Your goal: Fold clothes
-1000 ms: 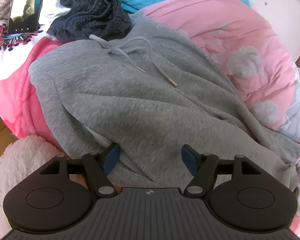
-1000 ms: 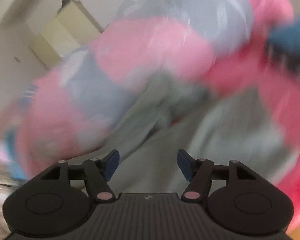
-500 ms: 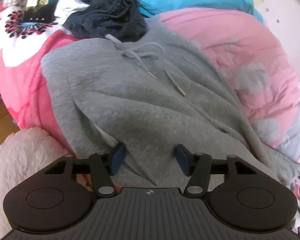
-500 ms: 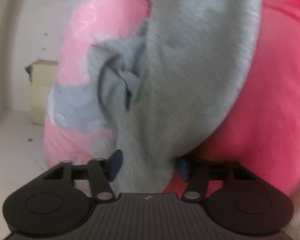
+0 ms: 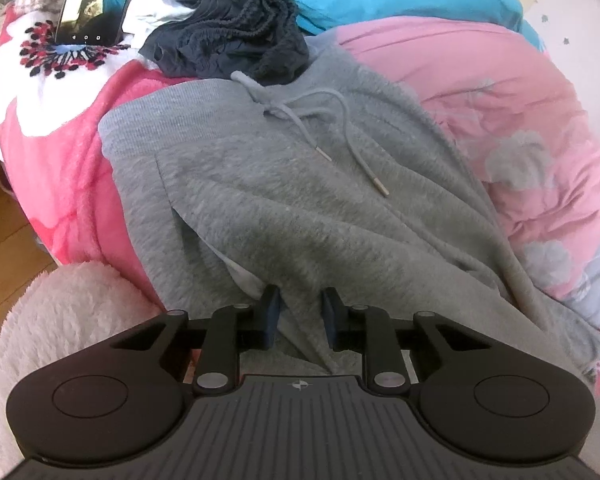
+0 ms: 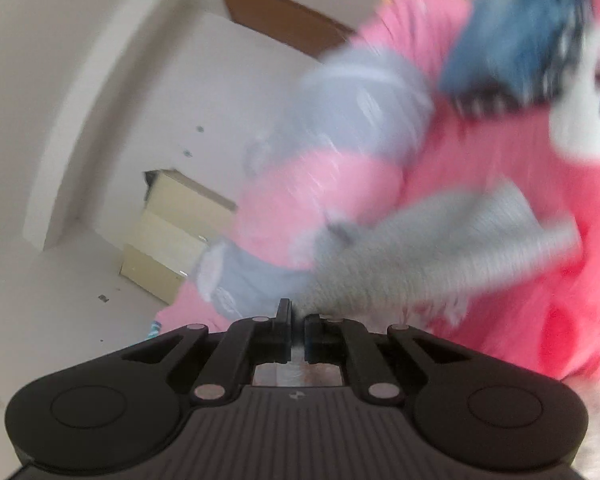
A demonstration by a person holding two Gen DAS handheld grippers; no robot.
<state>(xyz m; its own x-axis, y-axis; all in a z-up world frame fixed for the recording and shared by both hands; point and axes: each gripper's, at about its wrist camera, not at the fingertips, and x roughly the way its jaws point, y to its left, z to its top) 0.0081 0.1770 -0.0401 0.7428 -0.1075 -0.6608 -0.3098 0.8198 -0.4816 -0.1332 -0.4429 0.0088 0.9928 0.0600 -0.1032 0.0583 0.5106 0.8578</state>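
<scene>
Two grips mark the opening of a fold: in the left wrist view the left gripper (image 5: pixel 299 316) has just closed on the grey sweatpants (image 5: pixel 300 200) spread over the pink blanket (image 5: pixel 60 168). In the blurred right wrist view the right gripper (image 6: pixel 298 334) has just closed, seemingly pinching a trouser leg end (image 6: pixel 420 256); next, probably, carry that end over toward the waistband.

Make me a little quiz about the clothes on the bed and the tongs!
1. True or false: the grey pants lie under the dark shorts.
2. What do the left tongs pinch: A pants, B pillow, C phone?
3. Fill in: the pants' drawstring has ___ loose ends.

Key: 1 true, the shorts overlap the waistband. 2 A; the jaws have just closed on a grey fold. 3 two.
</scene>
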